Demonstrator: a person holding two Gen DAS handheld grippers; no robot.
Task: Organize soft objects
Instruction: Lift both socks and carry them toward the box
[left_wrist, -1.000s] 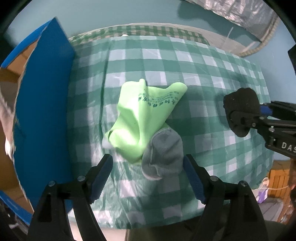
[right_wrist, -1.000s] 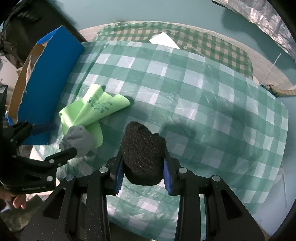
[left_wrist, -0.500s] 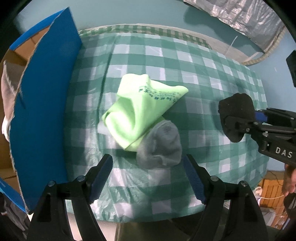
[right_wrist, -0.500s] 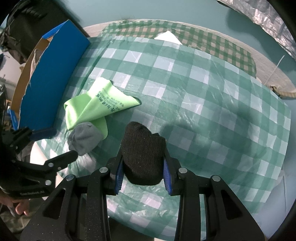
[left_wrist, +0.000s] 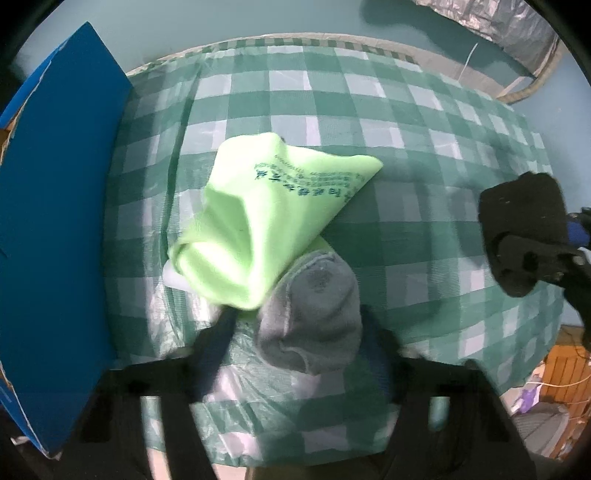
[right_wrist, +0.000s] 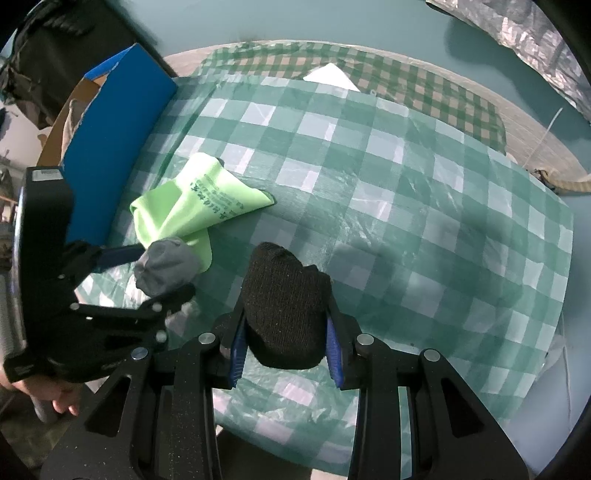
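Left tool (left_wrist: 299, 339) points down over the grey sock (left_wrist: 314, 317), one finger either side of it; jaws have just been closing with the sock between them. Fingers are motion-blurred, so contact with the sock cannot be told. From the right wrist view the left tool (right_wrist: 162, 273) brackets the same grey sock (right_wrist: 166, 266) near the front edge of the surface (right_wrist: 443, 229).

Right tool (right_wrist: 286, 343) is clenched on a black sock (right_wrist: 286, 306), blue pads pressed to both its sides, held above the surface. In the left wrist view that black sock (left_wrist: 521, 229) hangs to the right of the grey sock, well apart from it.

Lime-green cloth (left_wrist: 266, 221) with dark printed text lies crumpled on the green checked covering, touching the grey sock and overlapping its far-left side.

Blue cardboard box (left_wrist: 55, 229) stands at the left edge of the surface, left of the grey sock, near it but apart. Its brown inside (right_wrist: 74, 110) shows some pale fabric; contents otherwise cannot be told.

A person's fingers (right_wrist: 55, 395) grip the left tool's handle.
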